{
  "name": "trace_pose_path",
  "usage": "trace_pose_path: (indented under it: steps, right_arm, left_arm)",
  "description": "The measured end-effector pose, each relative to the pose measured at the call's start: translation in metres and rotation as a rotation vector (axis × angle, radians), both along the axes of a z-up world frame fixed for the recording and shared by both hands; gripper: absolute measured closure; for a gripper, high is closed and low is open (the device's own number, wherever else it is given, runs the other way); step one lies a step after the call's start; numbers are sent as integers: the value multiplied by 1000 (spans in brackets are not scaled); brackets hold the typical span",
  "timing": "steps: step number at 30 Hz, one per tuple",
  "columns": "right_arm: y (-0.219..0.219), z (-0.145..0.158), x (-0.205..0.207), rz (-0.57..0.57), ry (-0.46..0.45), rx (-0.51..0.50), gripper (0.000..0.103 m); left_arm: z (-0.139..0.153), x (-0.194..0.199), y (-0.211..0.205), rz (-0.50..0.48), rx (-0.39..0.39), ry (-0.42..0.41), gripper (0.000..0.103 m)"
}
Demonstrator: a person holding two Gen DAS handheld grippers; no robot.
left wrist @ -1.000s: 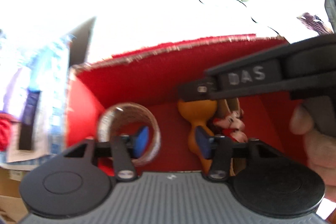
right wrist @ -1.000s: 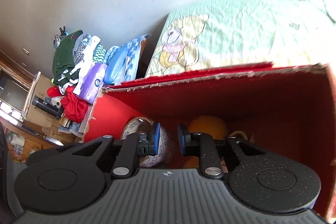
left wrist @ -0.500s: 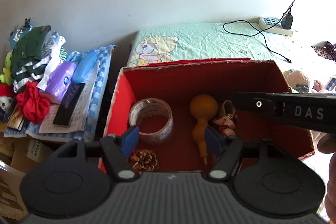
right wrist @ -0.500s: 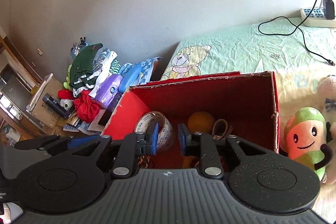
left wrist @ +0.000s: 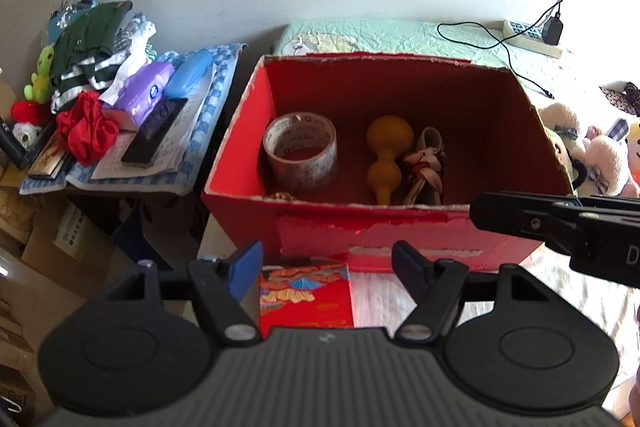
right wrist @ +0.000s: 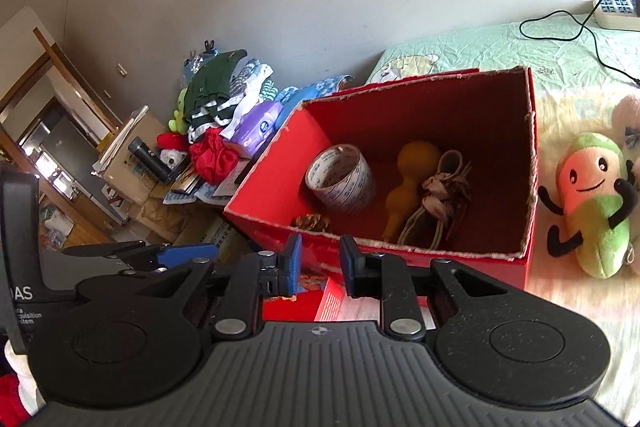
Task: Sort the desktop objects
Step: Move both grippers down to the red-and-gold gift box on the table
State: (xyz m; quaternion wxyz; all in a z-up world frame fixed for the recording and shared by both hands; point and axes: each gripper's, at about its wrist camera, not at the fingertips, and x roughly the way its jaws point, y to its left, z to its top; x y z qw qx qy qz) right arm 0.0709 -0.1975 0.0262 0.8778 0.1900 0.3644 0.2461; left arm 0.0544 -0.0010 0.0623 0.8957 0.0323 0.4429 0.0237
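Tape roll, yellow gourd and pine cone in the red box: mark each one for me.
Tape roll [left wrist: 300, 147], left wrist view: on its printed outer band.
Yellow gourd [left wrist: 389, 139], left wrist view: on the upper bulb.
Pine cone [right wrist: 312, 222], right wrist view: on its scales, near the box's front wall.

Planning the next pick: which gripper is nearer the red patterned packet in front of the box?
Left. The left gripper hangs open right above the red patterned packet; the right gripper sits off to its right.
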Motion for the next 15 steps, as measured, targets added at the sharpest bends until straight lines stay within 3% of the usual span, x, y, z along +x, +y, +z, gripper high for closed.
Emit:
trace_pose_path:
  steps: [12, 15]
  right_arm:
    - [28, -41, -5, -33, 188, -3, 79]
    - [40, -48, -4, -41, 218, 8, 72]
  left_arm:
    - [-39, -9, 45, 7, -37, 113, 29]
    - [-47, -8, 58, -17, -65, 139, 27]
